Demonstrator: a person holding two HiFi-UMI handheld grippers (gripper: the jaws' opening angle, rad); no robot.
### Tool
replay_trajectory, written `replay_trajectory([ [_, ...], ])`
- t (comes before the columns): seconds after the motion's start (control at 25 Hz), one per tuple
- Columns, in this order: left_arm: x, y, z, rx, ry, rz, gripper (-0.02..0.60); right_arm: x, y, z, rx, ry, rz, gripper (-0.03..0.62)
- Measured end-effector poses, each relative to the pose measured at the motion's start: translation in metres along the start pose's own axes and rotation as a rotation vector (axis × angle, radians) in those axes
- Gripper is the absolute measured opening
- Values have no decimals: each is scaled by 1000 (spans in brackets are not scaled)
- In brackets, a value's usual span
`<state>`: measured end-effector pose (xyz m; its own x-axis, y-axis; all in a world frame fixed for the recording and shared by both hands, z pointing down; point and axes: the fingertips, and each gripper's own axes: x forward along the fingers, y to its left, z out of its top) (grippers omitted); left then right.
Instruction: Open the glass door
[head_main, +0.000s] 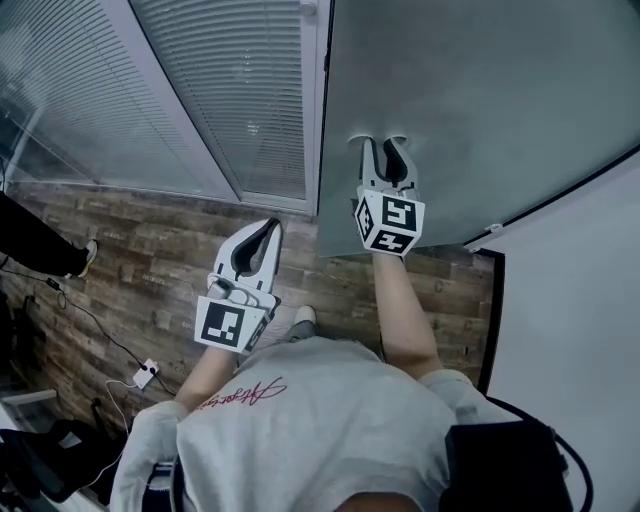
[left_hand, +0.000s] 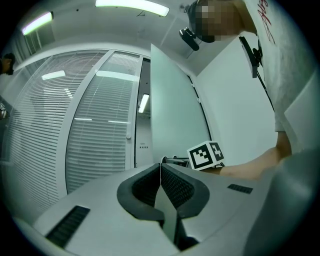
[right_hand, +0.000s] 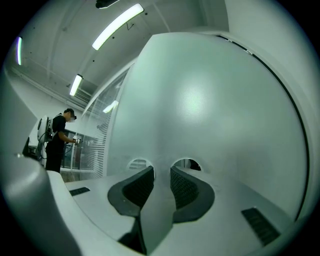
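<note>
The frosted glass door stands ajar at the upper right of the head view, its free edge showing in the left gripper view. My right gripper points straight at the door's face, fingertips at the glass, where their reflections meet them. Its jaws stand open with nothing between them, and the door fills that view. My left gripper hangs lower and to the left, over the floor, clear of the door. Its jaws are shut and empty.
A glass partition with lowered blinds runs left of the door. Wood-plank floor lies below, with a cable and power strip at the left. A white wall is on the right. Another person stands far left.
</note>
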<state>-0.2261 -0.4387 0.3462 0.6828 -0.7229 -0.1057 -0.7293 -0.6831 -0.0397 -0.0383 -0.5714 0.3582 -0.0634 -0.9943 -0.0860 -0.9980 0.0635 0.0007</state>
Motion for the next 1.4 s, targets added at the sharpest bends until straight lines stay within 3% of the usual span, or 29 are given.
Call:
replay_trajectory([
  [0.44, -44, -107, -2, -47, -11, 86, 18, -74, 0, 4, 17, 19, 139, 110],
  [0.6, -71, -126, -10, -44, 24, 155, 17, -99, 0, 7, 18, 9, 164, 110],
  [0.8, -104, -139, 0, -48, 10, 215, 18, -134, 4, 13, 19, 8, 184, 110],
  [1.12, -135, -168, 9, -46, 2, 137, 18, -191, 11, 15, 11, 12, 210, 110],
  [1.4, -150, -219, 18, -42, 16, -5, 18, -244, 2, 22, -7, 28, 252, 110],
])
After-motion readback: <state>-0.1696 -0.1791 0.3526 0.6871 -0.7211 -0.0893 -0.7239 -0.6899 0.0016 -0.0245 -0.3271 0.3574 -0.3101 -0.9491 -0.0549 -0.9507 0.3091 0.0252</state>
